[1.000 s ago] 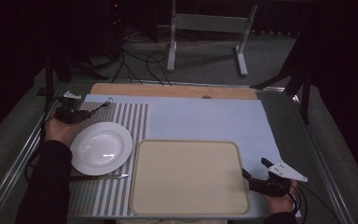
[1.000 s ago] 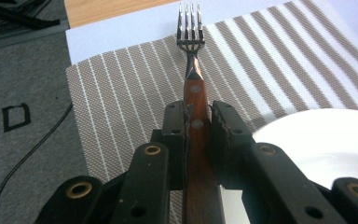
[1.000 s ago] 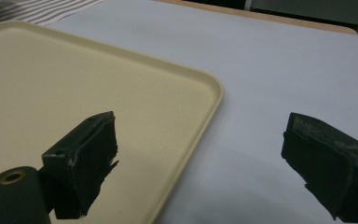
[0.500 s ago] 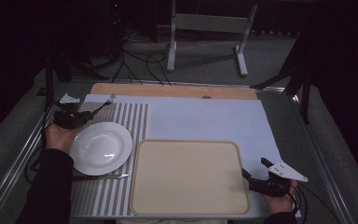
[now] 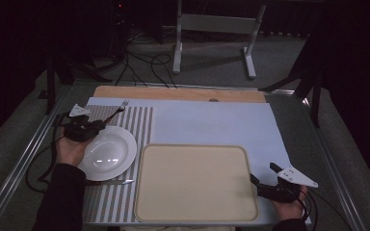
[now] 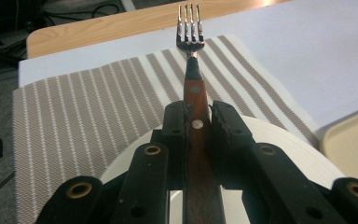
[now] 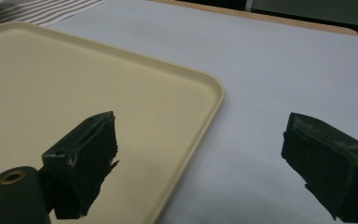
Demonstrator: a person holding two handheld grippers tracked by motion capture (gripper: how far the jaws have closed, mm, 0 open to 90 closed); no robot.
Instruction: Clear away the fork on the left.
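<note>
While clamped in the left gripper [image 6: 196, 128], pointing the wood-handled steel fork [image 6: 192, 60] toward one o'clock above the round white plate [image 5: 107, 154], long axis in line with the jaws; idling wide open at five o'clock, the right gripper [image 7: 205, 163].

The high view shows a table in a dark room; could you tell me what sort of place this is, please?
Probably a recording rig or lab staged as a dining setting: a table laid with a plate, fork and tray, while loose cables and a metal stand sit on the dark floor behind.
</note>
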